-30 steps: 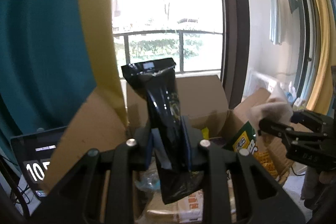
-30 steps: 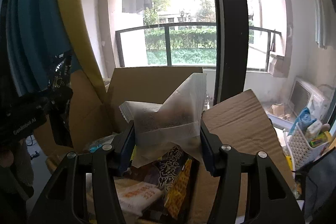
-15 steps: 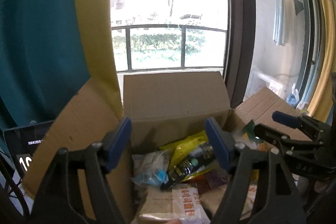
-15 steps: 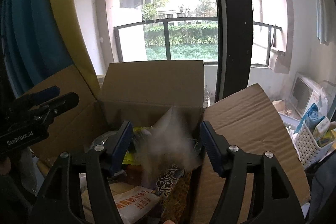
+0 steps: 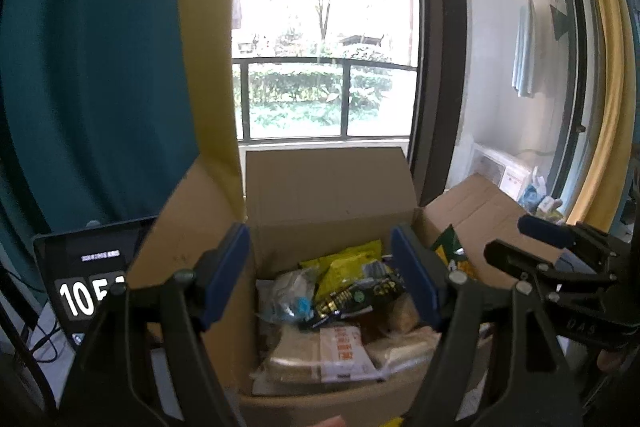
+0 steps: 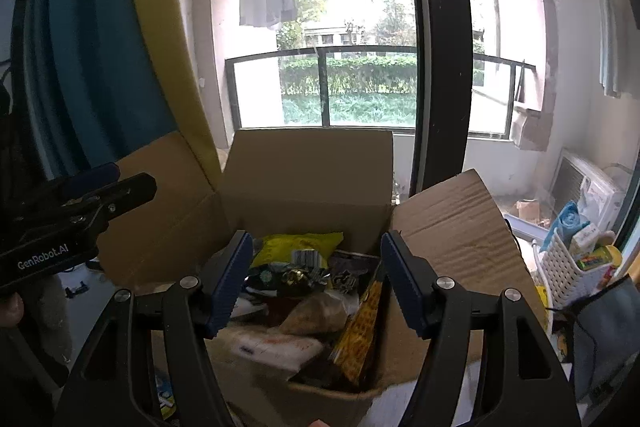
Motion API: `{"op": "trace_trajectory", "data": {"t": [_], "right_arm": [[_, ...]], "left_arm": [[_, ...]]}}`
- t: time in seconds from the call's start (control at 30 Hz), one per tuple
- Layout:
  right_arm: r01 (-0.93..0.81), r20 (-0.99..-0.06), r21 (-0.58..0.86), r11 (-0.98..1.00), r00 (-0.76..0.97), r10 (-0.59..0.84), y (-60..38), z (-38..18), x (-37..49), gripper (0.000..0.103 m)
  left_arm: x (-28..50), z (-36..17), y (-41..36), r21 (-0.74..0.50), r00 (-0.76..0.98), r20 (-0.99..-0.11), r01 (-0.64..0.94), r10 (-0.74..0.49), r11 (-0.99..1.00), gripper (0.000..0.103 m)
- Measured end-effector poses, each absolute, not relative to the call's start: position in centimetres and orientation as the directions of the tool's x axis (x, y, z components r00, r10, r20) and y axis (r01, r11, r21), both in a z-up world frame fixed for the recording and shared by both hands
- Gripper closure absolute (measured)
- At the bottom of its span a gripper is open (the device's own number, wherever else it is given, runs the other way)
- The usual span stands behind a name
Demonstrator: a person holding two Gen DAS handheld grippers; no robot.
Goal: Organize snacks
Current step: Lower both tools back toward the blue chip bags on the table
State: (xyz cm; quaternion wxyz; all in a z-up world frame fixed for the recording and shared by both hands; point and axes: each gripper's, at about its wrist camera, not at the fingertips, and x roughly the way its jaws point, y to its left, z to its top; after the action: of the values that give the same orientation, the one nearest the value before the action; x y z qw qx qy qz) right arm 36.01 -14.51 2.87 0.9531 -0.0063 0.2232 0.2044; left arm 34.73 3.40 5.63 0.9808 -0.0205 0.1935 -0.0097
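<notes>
Fingers (image 5: 412,287) of both grippers apart, empty, above snack-filled cardboard box (image 5: 328,187) beside window (image 5: 320,39).

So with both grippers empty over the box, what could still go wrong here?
The cardboard box already looks heaped: the black packet lies loose on top and may slide when more lands. The right flap leans inward and could snag the right gripper. The left gripper works close by, so the two could bump.
</notes>
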Motion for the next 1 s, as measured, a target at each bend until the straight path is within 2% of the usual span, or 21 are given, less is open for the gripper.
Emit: {"op": "trace_trajectory", "data": {"t": [0.67,1.0], "right_arm": [[-0.394,-0.434,0.053,0.918,0.819,0.376,-14.6,2.8,28.3,0.033],[-0.396,-0.483,0.083,0.915,0.787,0.384,-14.1,-0.4,26.4,0.033]], "left_arm": [[26.7,4.6,5.4,-0.076,0.922,-0.386,-0.005,-0.024,0.997,0.028],[23.7,0.6,8.4,-0.095,0.891,-0.455,-0.053,0.004,0.994,0.027]]}}
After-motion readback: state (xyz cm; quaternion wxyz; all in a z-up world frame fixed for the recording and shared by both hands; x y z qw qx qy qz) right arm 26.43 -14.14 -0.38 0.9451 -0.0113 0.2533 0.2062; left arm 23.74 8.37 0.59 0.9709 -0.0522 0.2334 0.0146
